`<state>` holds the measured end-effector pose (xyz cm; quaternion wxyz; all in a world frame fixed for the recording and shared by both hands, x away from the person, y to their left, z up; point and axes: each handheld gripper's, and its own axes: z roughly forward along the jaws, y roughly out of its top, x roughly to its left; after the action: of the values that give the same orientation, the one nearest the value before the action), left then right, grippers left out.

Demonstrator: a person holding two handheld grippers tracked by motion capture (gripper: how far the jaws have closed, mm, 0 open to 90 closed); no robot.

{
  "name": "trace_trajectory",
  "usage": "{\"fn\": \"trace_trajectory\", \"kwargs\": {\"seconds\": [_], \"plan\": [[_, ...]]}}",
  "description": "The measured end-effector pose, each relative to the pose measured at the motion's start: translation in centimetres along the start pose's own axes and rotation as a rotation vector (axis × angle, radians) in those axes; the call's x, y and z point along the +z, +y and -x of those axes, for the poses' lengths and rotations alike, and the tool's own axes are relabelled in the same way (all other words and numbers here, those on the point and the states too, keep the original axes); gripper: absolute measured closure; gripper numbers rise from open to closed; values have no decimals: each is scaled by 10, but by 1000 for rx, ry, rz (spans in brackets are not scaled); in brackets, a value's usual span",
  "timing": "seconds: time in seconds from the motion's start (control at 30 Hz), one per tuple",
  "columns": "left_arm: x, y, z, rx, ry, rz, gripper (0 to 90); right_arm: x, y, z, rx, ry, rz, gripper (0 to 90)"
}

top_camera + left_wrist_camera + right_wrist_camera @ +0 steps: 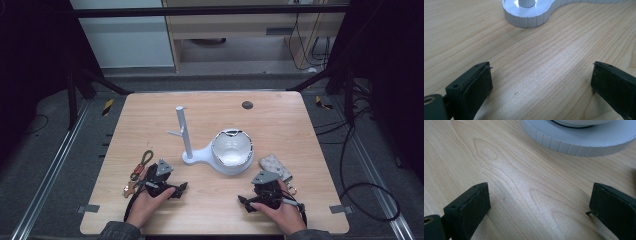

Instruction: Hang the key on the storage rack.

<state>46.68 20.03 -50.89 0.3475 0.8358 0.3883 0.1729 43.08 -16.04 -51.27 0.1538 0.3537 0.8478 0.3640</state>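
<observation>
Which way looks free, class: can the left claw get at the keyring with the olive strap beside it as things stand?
Probably yes. The left claw rests open and empty on the table, and the keyring lies just beside that hand with nothing between; the claw would need turning towards it.

Hand-held gripper [541,82] open over table [536,57]; white stand base [529,18] ahead.

Left tool [165,186] and right tool [260,196] low, jaws wide apart.

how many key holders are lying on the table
2. A keychain with an olive strap and metal clips lies at the table's left side, beside the left hand-held gripper. A patterned key pouch lies at the right, just behind the right hand-held gripper.
</observation>
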Motion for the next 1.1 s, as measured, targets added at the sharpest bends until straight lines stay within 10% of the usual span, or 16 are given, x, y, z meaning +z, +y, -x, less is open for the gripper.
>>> {"fn": "trace_trajectory", "kwargs": {"seconds": [0.57,1.1], "plan": [[-30,2,-8,21,40,25,80,-1,-1,0,-3,-4,2,34],[-61,7,-78,-38,158,-146,132,-1,-1,0,0,-5,2,34]]}}
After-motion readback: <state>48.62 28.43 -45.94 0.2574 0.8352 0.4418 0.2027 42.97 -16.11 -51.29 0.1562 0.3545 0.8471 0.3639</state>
